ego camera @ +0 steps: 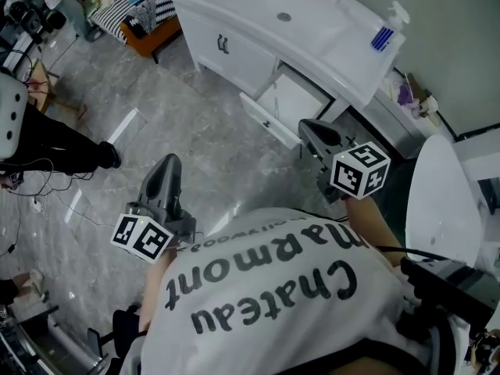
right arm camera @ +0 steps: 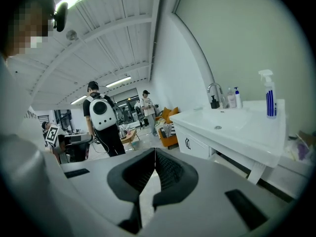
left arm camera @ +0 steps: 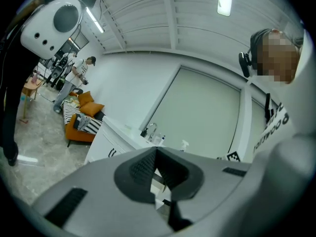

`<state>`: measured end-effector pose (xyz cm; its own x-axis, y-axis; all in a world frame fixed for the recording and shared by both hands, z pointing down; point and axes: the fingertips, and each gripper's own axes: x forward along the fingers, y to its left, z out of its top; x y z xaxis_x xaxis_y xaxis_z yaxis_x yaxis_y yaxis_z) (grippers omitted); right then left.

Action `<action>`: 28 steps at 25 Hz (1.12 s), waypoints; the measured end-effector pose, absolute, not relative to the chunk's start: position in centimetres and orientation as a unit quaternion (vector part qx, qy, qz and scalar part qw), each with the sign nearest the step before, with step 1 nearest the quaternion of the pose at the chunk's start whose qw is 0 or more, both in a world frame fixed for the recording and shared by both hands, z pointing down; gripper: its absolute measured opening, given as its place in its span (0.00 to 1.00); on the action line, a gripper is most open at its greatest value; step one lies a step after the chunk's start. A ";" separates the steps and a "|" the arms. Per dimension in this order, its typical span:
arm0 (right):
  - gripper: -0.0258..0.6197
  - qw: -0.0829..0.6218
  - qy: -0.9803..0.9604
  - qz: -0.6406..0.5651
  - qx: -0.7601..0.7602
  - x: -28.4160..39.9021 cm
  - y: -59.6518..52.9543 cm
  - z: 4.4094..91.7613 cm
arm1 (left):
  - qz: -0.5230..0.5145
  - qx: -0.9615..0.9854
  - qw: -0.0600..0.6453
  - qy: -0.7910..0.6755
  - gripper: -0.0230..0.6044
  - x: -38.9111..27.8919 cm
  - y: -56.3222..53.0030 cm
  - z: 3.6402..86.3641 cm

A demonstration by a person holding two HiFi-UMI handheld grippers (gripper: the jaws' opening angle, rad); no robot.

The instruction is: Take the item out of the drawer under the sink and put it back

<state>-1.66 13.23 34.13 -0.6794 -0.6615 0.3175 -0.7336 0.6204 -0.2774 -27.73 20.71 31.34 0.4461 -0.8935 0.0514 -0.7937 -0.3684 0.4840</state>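
Observation:
The white sink cabinet [ego camera: 312, 33] stands at the top of the head view, and the drawer [ego camera: 269, 119] under its basin is pulled open toward me. What shows of the drawer's inside is white, and I see no item in it. My right gripper [ego camera: 312, 129] hovers just in front of the open drawer, shut with nothing between its jaws. My left gripper [ego camera: 169, 166] hangs over the grey floor, further left and apart from the cabinet, also shut and empty. The sink cabinet [right arm camera: 222, 130] sits to the right in the right gripper view, past the closed right gripper [right arm camera: 155, 153]. In the left gripper view the left gripper [left arm camera: 156, 150] points at the cabinet [left arm camera: 106, 144].
A blue-striped spray bottle [ego camera: 388, 30] stands at the sink's right end. An orange sofa with striped cushions [ego camera: 137, 14] sits left of the cabinet. A person's dark legs [ego camera: 62, 143] are at the far left. A person with a backpack [right arm camera: 103, 120] stands behind. A white rounded fixture [ego camera: 441, 201] is on my right.

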 end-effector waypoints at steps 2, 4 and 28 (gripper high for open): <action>0.06 0.076 -0.890 0.211 0.397 -1.4 12.6 34.2 | -0.105 0.822 0.220 -0.515 0.05 -27.9 20.3 31.1; 0.06 0.060 -0.885 0.227 0.402 -1.2 12.1 34.2 | -0.101 0.822 0.218 -0.516 0.05 -28.1 20.1 31.0; 0.06 0.032 -0.811 0.358 0.463 3.5 10.3 39.7 | -0.082 0.830 0.245 -0.494 0.05 -25.4 17.5 32.5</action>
<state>3.48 10.31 39.71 -0.5699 -0.7273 0.3825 -0.7728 0.3163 -0.5501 -25.38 17.48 32.47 0.4993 -0.8600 0.1052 -0.7793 -0.3927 0.4884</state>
